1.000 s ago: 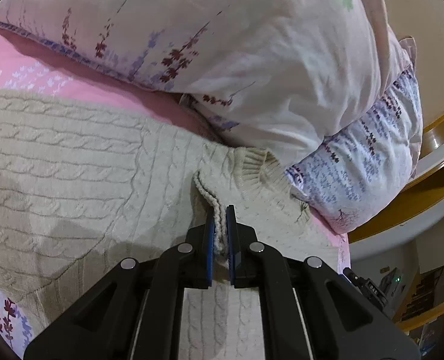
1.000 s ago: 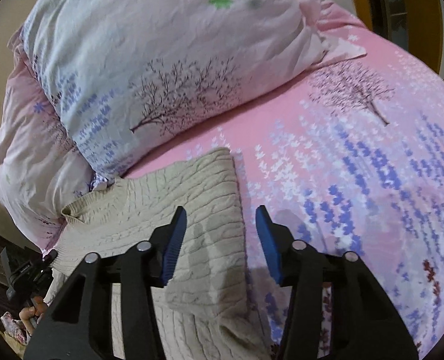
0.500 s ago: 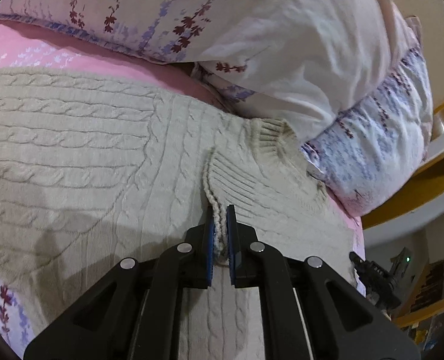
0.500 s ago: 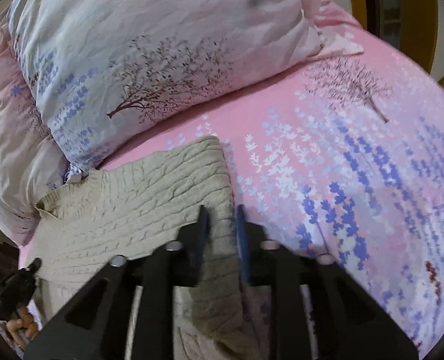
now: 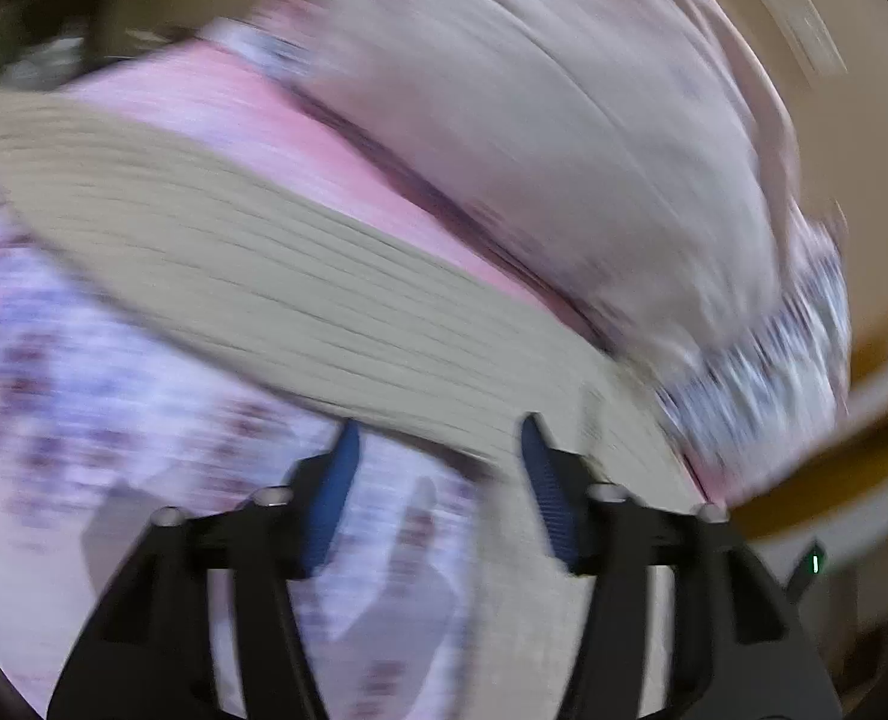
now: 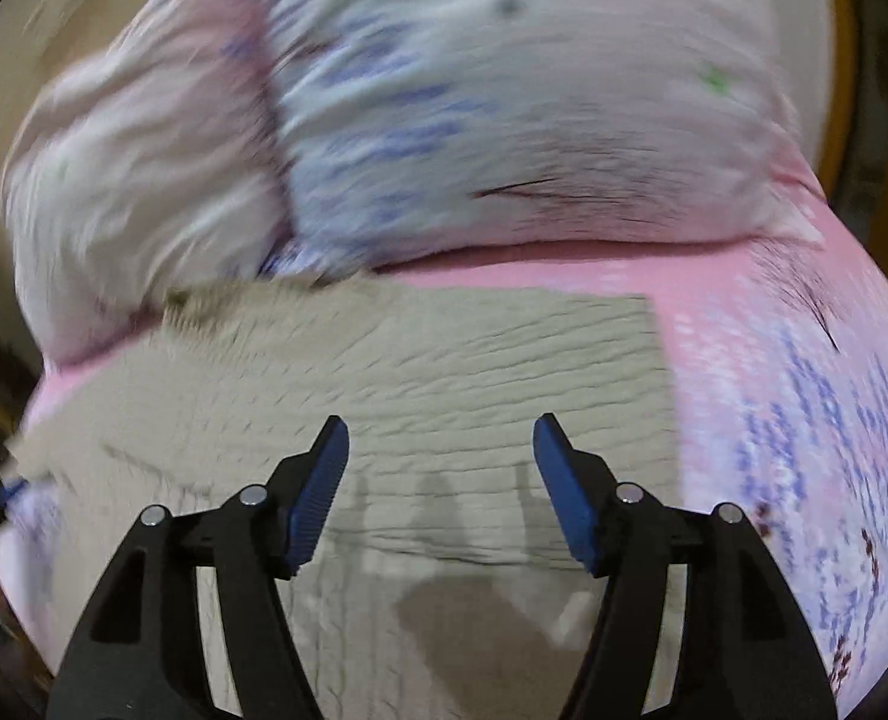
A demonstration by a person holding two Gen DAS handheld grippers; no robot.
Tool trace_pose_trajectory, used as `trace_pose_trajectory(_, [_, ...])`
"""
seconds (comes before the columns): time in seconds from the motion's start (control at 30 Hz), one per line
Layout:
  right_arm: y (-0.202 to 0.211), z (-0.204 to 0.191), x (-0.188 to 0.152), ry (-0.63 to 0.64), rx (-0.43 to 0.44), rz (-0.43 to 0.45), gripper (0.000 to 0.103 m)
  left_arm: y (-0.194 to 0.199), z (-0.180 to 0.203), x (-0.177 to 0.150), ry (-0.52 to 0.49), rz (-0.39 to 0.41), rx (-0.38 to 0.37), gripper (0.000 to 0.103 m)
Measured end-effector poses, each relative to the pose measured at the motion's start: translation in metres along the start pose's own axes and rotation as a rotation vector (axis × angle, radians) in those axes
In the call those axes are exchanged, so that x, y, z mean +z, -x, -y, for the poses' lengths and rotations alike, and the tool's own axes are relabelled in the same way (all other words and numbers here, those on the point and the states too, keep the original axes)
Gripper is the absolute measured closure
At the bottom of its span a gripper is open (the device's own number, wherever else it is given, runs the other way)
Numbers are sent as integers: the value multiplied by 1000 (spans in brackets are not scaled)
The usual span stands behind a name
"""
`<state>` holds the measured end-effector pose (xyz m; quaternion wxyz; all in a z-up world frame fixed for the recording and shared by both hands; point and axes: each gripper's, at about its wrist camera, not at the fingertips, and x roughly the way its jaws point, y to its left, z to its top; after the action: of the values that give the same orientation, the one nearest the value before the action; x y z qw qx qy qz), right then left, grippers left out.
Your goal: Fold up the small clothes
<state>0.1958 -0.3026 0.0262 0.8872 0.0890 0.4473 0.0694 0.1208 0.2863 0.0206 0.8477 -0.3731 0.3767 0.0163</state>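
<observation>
You have one sweater (image 6: 444, 372) to deal with, a cream cable-knit, lying flat on the pink bedsheet (image 6: 774, 396) near the pillow end of the bed. In the right wrist view its far edge runs straight and ends in a square corner toward the right, with bare sheet beyond it. There are two pillows: a pale blue-printed one (image 6: 504, 108) just behind the sweater and a whiter one (image 6: 132, 192) at the far left corner, whose lower edge meets the knit's ragged left end (too blurred to say whether it overlaps). Both views are smeared by motion, so fine detail is lost.

Your left gripper (image 5: 438, 450) has its blue pads spread wide with nothing between them; it sits above the sweater's near edge, with printed sheet showing under the left finger and knit under the right. Your right gripper (image 6: 441, 450) is likewise wide apart and empty, hovering over the middle of the sweater, its shadow falling on the knit below. The pillows crowd the far side; a wooden bed frame (image 5: 834, 468) shows at the right edge of the left view.

Half a second ago your left gripper was pinched on a ridge of knit by the collar and your right was nearly closed over the sweater's edge; both have since let go and pulled back.
</observation>
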Motion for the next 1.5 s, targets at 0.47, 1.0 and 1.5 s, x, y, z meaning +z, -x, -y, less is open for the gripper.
trace_pose_trajectory(0.47, [-21,-31,-16,50,50,-62,37,13,-97,44,437,161,67,52])
trace_pose_trajectory(1.0, [-14,-28,-21,41,61,-48,36,-9,-59,60,410,132,-85,97])
trace_pose_trajectory(1.5, [-6,-25,-23,11,86,-48,35,-108,151,-47,33,-190,-530,97])
